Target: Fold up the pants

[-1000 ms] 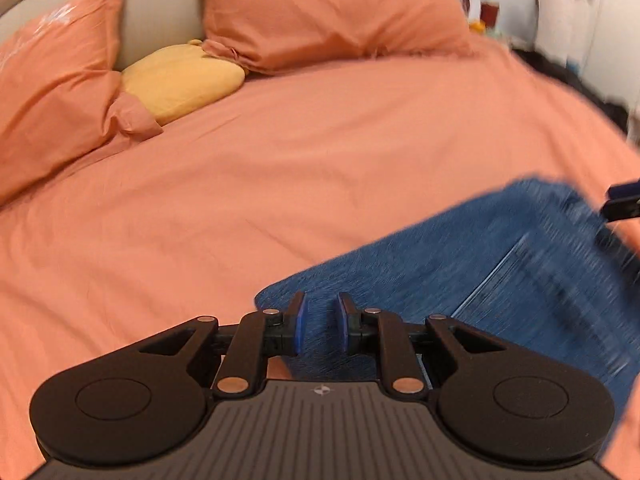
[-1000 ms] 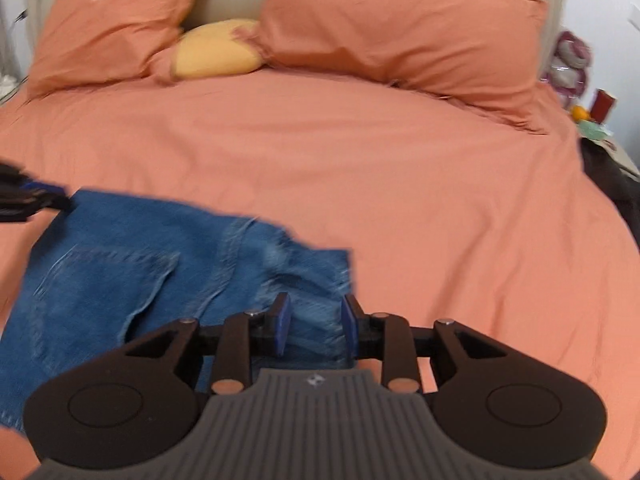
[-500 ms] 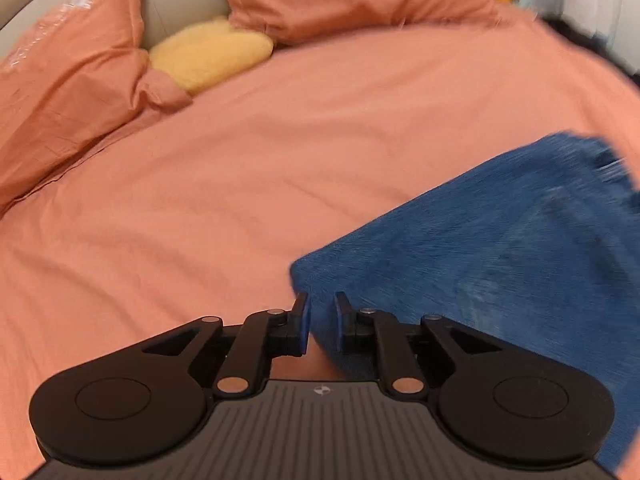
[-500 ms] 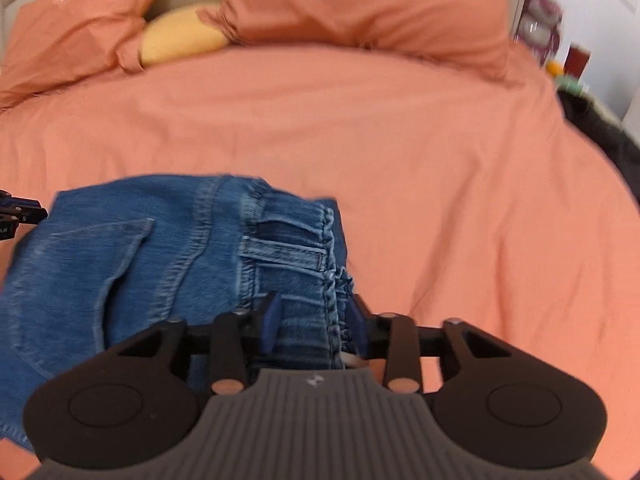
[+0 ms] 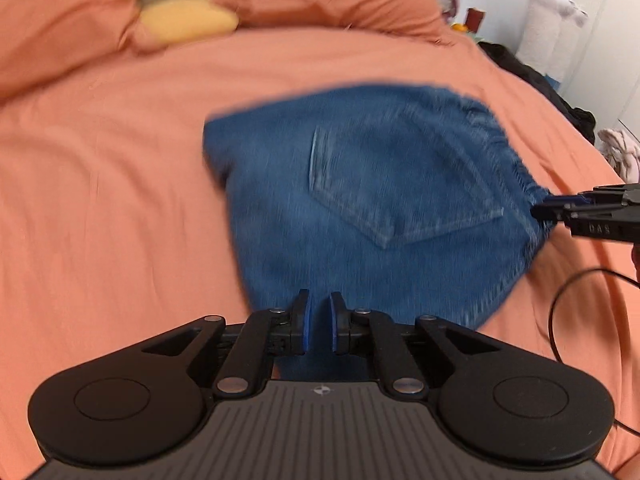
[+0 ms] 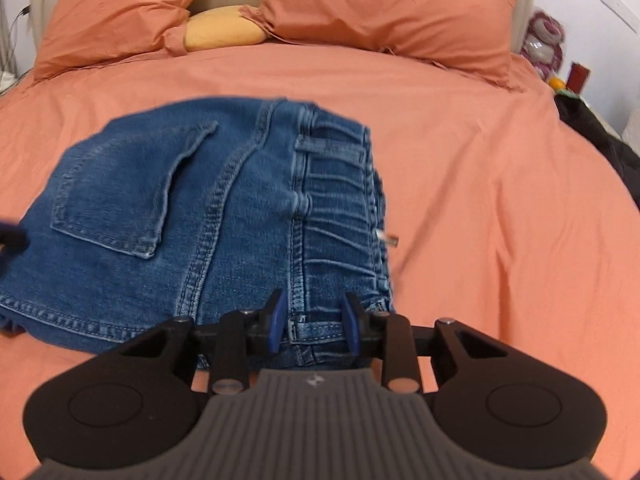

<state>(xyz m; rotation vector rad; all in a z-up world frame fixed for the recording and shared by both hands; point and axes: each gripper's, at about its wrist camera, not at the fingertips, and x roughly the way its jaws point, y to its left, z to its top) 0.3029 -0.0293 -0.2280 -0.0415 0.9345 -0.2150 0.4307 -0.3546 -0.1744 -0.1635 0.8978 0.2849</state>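
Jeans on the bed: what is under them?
The jeans lie on the orange bedspread, which shows all around them. Both grippers' jaws are closing on denim. Whether anything else lies beneath the folded denim cannot be seen; the fabric covers it.

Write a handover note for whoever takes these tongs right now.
Left tongs: closing on the jeans, denim between the pads.
Right tongs: closing too, clamped on the waistband end.
Jeans: a folded bundle on the orange bed cover, back pocket up, held at both ends.
Done: jeans folded into a compact stack.
Left: lay it flat, release, smooth the bunched waistband.
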